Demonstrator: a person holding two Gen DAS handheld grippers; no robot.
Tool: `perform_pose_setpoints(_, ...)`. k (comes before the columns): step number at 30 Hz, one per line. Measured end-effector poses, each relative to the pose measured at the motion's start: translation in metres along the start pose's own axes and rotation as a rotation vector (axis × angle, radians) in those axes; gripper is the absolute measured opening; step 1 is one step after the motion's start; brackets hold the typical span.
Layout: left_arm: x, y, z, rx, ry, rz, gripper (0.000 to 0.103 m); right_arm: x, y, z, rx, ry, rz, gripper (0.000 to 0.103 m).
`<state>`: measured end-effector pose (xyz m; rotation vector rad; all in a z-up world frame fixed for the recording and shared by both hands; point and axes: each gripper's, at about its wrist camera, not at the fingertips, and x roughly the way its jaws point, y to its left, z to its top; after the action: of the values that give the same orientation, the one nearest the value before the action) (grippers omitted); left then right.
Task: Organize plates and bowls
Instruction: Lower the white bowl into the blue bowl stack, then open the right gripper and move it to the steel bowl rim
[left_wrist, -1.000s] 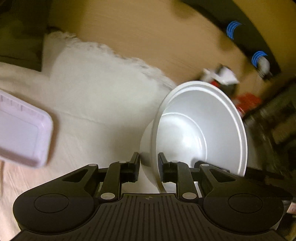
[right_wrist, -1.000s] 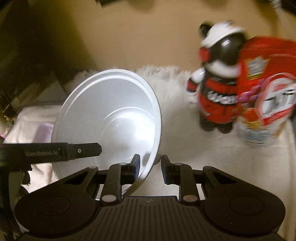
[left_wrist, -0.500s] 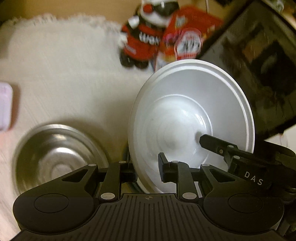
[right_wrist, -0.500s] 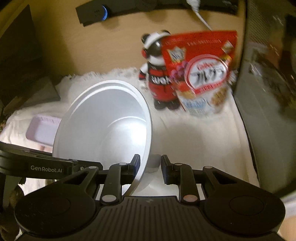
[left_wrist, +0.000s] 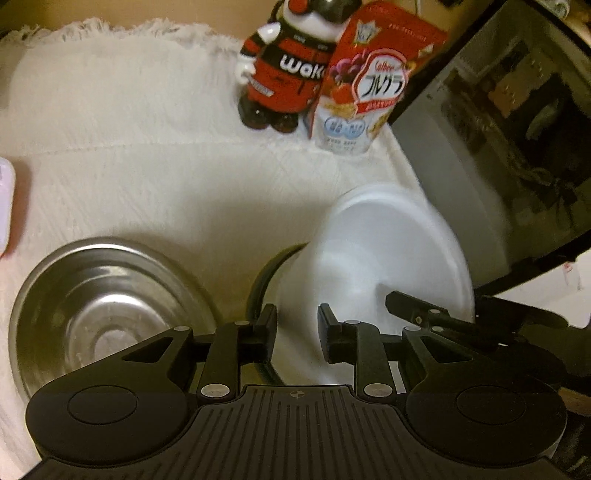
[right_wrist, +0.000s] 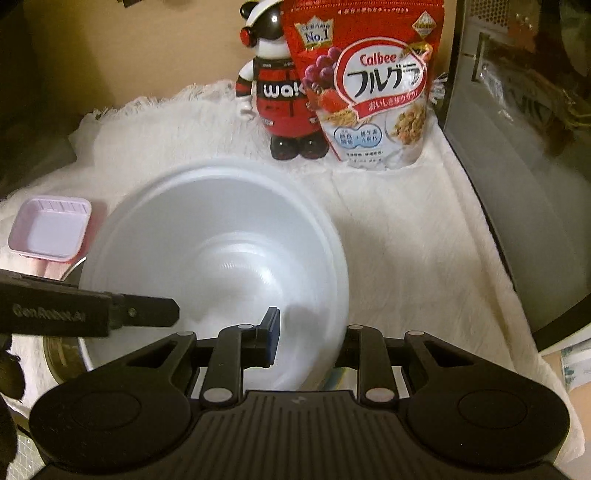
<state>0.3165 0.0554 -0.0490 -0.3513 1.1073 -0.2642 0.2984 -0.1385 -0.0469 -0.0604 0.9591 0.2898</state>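
While both grippers tilt steeply down, the white bowl (right_wrist: 221, 258) sits mid-frame.
Right gripper (right_wrist: 308, 343) clamps its rim; left gripper (left_wrist: 297, 334), jaws just opening, straddles the rim loosely.

Probably a home kitchen corner: cereal bag (right_wrist: 373, 92), microwave (right_wrist: 524, 147), towel-covered counter (right_wrist: 406, 240).

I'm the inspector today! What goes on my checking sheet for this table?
Surface: white fringed cloth spread over it.
Job's things: white bowl, tilted; steel bowl upright beside it; pink tray far left.
Clutter: bear figure and red cereal bag standing at the back.
Grippers: right gripper shut on the white bowl's rim; left gripper fingers have just been opening, with the rim between them.
Cables: nothing seen.
Surroundings: dark glass-fronted appliance on the right; tan wall behind.
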Motion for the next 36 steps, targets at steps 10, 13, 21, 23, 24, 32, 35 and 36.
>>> perform_pose_setpoints(10, -0.016, 0.001, 0.003, -0.015, -0.041, -0.007, 0.026, -0.003, -0.002, 0.005, -0.004, -0.025, 0.000, 0.025)
perform_pose_setpoints(13, -0.022, -0.001, 0.004, -0.006, -0.053, -0.014, 0.026, -0.008, 0.000, 0.006, -0.013, -0.047, -0.003, 0.025)
perform_pose_setpoints(21, -0.018, 0.007, 0.005, -0.044, -0.047, 0.005, 0.025, -0.004, -0.004, 0.009, 0.009, -0.031, -0.003, 0.027)
perform_pose_setpoints(23, -0.016, 0.011, 0.005, -0.072, -0.036, -0.030, 0.023, -0.003, -0.003, 0.007, 0.002, -0.016, 0.009, 0.026)
perform_pose_setpoints(24, -0.016, 0.011, 0.006, -0.078, -0.029, -0.047, 0.022, -0.003, -0.001, 0.007, -0.001, -0.015, 0.014, 0.026)
perform_pose_setpoints(32, -0.005, -0.003, 0.005, -0.014, -0.009, -0.018, 0.022, -0.012, 0.004, 0.011, -0.033, -0.059, 0.004, 0.024)
perform_pose_setpoints(35, -0.006, 0.003, 0.004, -0.028, -0.011, -0.013, 0.022, -0.003, -0.001, 0.007, -0.027, -0.030, -0.038, 0.024)
perform_pose_setpoints(36, -0.008, 0.005, 0.004, -0.036, -0.015, -0.015, 0.022, -0.001, -0.003, 0.005, -0.021, -0.019, -0.046, 0.024)
